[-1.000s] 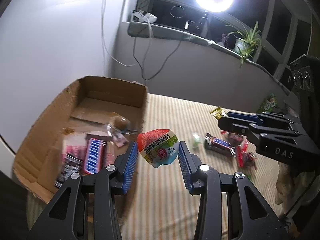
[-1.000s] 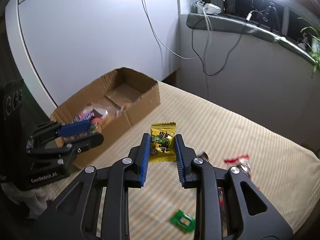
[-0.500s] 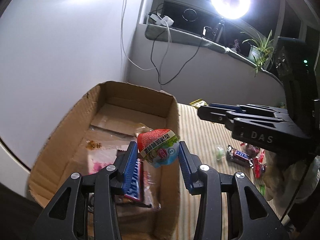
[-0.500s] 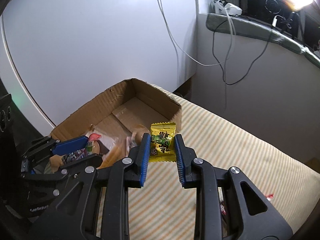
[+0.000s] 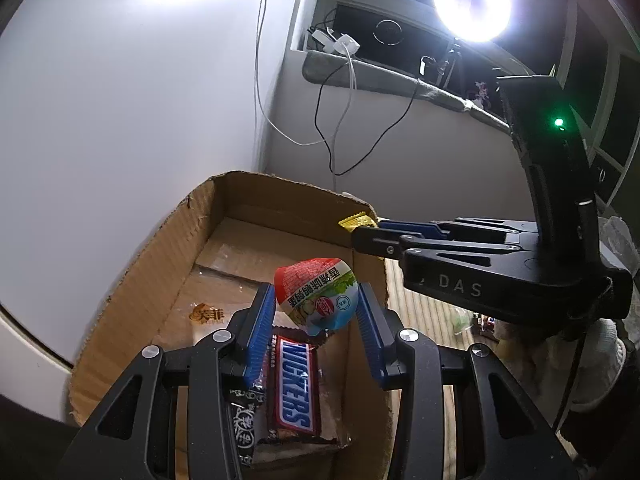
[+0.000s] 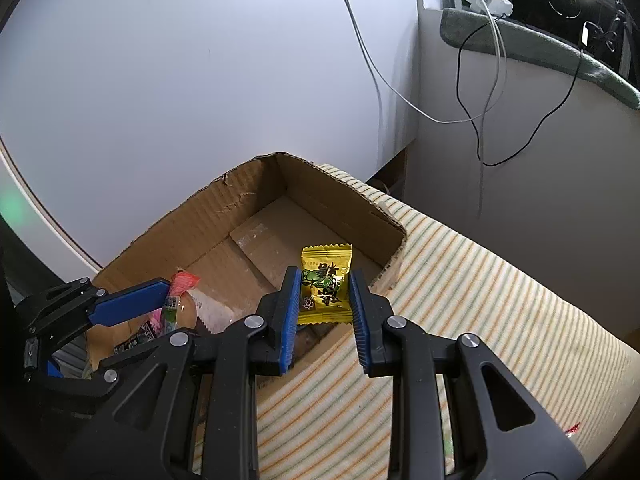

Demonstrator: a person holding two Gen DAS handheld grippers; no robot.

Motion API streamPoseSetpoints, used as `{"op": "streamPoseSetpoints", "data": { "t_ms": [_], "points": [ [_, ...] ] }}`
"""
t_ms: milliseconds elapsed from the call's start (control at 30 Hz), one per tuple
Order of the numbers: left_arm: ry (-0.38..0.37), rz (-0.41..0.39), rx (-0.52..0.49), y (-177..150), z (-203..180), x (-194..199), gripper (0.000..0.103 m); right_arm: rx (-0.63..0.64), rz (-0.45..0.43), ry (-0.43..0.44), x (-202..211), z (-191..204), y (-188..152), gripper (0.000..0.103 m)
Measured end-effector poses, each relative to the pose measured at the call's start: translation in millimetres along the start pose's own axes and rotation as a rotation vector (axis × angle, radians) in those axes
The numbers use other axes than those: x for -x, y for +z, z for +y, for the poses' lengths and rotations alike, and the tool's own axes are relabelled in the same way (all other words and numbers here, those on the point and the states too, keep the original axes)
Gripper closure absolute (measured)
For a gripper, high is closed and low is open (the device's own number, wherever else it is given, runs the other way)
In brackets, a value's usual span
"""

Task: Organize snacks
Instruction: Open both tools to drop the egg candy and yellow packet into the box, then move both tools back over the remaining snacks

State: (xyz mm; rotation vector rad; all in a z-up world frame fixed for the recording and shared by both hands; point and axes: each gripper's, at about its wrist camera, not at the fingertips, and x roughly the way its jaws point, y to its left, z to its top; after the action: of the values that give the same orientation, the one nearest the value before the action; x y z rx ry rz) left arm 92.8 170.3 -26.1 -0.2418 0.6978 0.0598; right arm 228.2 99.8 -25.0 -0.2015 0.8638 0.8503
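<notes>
Blue-padded, the left gripper [image 5: 316,312] clamped a jelly cup [image 5: 316,298] above the cardboard box [image 5: 160,280], over a Snickers bar [image 5: 296,390] near the box's near edge. Beyond, the right gripper [image 6: 325,300] pinched a yellow candy packet [image 6: 326,282] narrowly, over the box's right rim.

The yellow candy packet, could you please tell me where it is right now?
The yellow candy packet is clamped in the right gripper, held over the right-hand wall of the cardboard box; the left wrist view shows its corner at that rim.
</notes>
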Motion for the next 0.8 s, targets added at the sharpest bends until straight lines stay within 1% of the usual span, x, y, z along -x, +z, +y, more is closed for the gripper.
{"op": "streamPoseSetpoints", "data": {
  "t_ms": [100, 367, 433, 467, 500, 633, 667, 700, 800],
  "points": [
    [0.006, 0.001, 0.005, 0.3, 2.8, -0.8, 0.063, -0.001, 0.006, 0.016, -3.9, 0.7, 2.0, 0.078],
    [0.024, 0.001, 0.025, 1.3, 9.0, 0.0, 0.063, 0.02, 0.001, 0.008, -4.9, 7.9, 5.7, 0.078],
    [0.03, -0.001, 0.027, 1.0, 9.9, 1.0, 0.057, 0.029, -0.002, 0.001, -3.8, 10.6, 6.2, 0.069],
    [0.033, -0.004, 0.03, 0.8, 10.1, 2.4, 0.056, 0.03, -0.006, -0.001, -2.9, 11.0, 6.5, 0.057],
    [0.035, -0.006, 0.031, 0.9, 10.4, 3.7, 0.056, 0.03, -0.011, -0.005, -1.8, 11.3, 6.8, 0.047],
    [0.039, -0.014, 0.025, 0.8, 9.3, 8.2, 0.056, 0.026, -0.027, -0.014, 5.3, 12.7, 7.2, 0.042],
    [0.04, -0.016, 0.025, 0.7, 8.6, 9.8, 0.056, 0.027, -0.032, -0.02, 7.7, 13.1, 6.8, 0.037],
    [0.04, -0.017, 0.025, 0.4, 8.0, 11.3, 0.056, 0.026, -0.036, -0.024, 9.9, 13.3, 6.4, 0.036],
    [0.039, -0.024, 0.029, -0.9, 6.3, 15.9, 0.056, 0.018, -0.041, -0.031, 18.4, 11.6, 4.2, 0.035]
  ]
}}
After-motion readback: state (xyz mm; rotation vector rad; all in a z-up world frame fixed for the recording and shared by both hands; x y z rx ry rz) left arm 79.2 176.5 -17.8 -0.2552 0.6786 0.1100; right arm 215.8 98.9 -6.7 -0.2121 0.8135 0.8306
